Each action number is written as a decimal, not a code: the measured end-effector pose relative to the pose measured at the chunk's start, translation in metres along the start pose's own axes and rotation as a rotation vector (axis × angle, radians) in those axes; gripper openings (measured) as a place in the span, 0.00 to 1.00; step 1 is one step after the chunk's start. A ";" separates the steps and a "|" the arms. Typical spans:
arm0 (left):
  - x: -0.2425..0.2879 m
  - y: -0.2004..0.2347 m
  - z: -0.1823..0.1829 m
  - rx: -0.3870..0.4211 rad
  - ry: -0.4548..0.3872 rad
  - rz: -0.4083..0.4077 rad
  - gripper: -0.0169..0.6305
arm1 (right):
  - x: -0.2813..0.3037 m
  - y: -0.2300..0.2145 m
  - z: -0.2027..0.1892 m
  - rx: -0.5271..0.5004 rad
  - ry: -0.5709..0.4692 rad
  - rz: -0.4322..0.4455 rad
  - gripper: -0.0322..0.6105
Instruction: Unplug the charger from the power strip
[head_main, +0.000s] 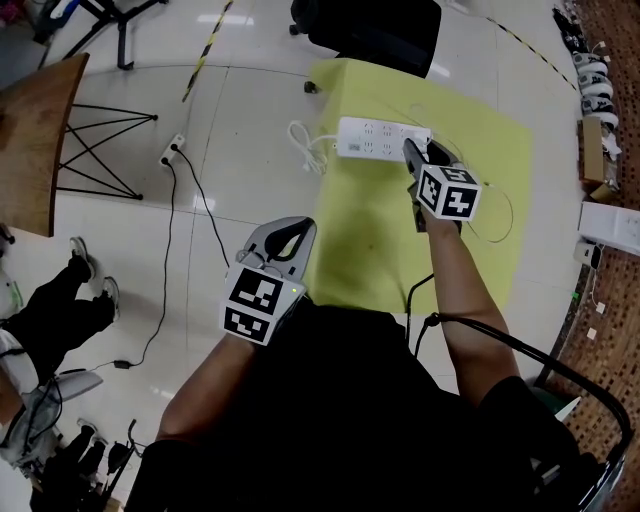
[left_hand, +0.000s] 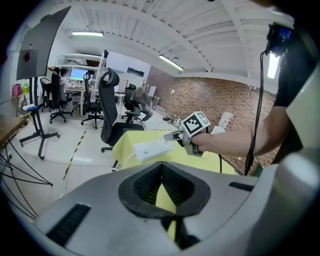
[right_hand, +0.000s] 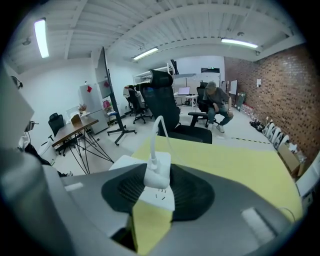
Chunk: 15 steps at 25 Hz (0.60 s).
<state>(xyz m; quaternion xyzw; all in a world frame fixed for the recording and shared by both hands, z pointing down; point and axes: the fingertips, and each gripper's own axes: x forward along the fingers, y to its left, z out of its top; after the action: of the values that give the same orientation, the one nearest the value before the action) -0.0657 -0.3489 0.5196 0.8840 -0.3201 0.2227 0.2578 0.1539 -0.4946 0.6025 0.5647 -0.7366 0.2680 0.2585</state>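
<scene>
A white power strip (head_main: 380, 138) lies at the far side of the yellow table (head_main: 360, 230). My right gripper (head_main: 413, 160) reaches its right end. In the right gripper view a white charger (right_hand: 156, 176) stands plugged into the strip (right_hand: 160, 199), its cable rising from the top. My right gripper (right_hand: 159, 170) has both dark pads against the charger's sides. My left gripper (head_main: 285, 238) hangs at the table's near left edge, close to my body, shut on nothing. From the left gripper view the strip (left_hand: 150, 149) and the right gripper (left_hand: 172, 136) show ahead.
The strip's coiled white cord (head_main: 308, 145) lies at its left end. A thin white cable (head_main: 500, 215) loops on the table's right. A black office chair (head_main: 370, 30) stands behind the table. On the floor at left are a socket with a cable (head_main: 172, 152) and a wooden table (head_main: 35, 140).
</scene>
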 end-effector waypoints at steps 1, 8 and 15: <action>-0.001 -0.001 0.000 0.000 -0.002 0.002 0.04 | -0.003 0.001 0.001 0.003 -0.004 0.006 0.27; -0.011 0.005 0.000 -0.044 -0.030 0.038 0.04 | -0.030 0.032 -0.013 0.037 0.008 0.152 0.27; -0.022 0.007 -0.002 -0.068 -0.059 0.088 0.04 | -0.084 0.065 -0.047 0.136 0.024 0.317 0.27</action>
<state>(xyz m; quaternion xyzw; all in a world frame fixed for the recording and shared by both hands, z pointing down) -0.0863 -0.3422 0.5106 0.8661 -0.3736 0.1966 0.2678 0.1142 -0.3900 0.5721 0.4544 -0.7934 0.3613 0.1831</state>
